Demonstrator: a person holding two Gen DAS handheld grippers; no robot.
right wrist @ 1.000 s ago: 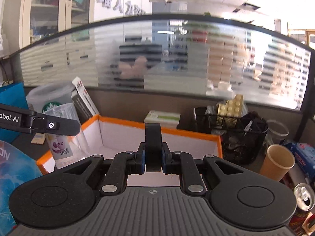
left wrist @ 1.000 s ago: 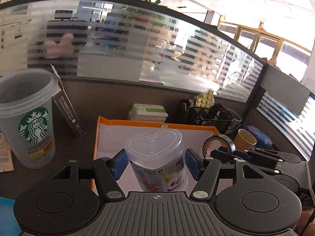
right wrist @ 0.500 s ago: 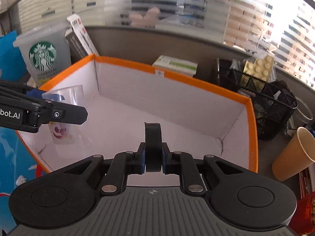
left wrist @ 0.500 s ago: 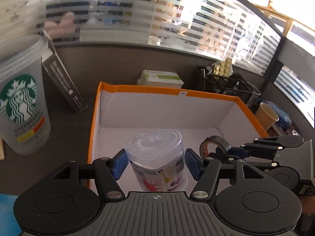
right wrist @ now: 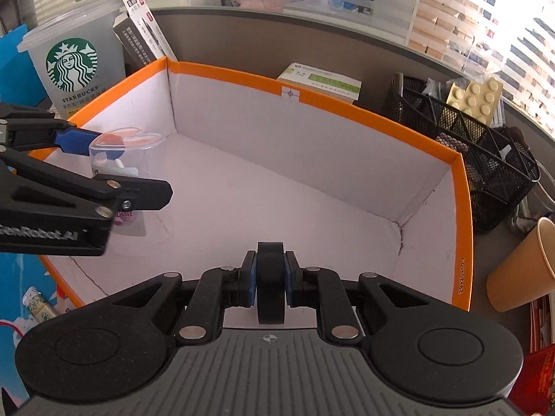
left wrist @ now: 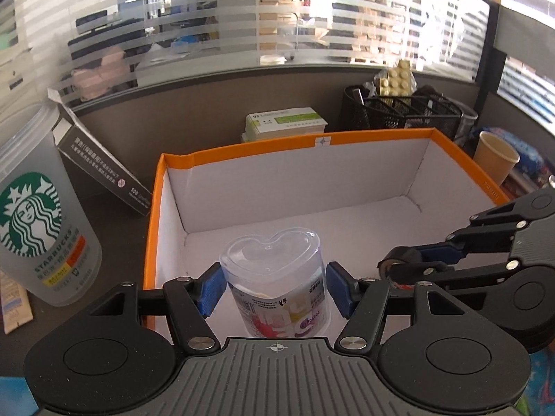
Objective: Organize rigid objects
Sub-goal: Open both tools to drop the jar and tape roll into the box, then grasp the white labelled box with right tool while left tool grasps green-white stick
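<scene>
- Two grippers work over one orange-rimmed cardboard box [left wrist: 322,137] with white inner walls; both reach inside it.
- The left gripper [left wrist: 274,286] has its blue pads [left wrist: 208,289] on either side of a clear heart-lidded container [left wrist: 274,277] — the pads sit just beside its walls with a slight gap visible, so the jaws stand apart and are not squeezing.
- The container stands upright on the box floor near the left wall; its printed label is too small to read, though digits like "2024202" show faintly in the right wrist view [right wrist: 119,159].
- The right gripper [right wrist: 270,277] is clamped on a black roll of tape [right wrist: 271,282], held on edge above the box floor near the front wall.
- Left of the box stands a frosted cup [right wrist: 74,64] with the green siren logo and "STARBUCKS" printed below it.
- A dark carton [left wrist: 104,170] leans against the cup — white Chinese print and "508" show on its side.
- The left gripper's arm reads "…enRobot.AI" in the right wrist view.
- The box's right wall carries "29x22x10".
- Behind the box lie a green-and-white box [left wrist: 286,123], a black mesh organiser [left wrist: 402,111] and a paper cup [left wrist: 496,156].
</scene>
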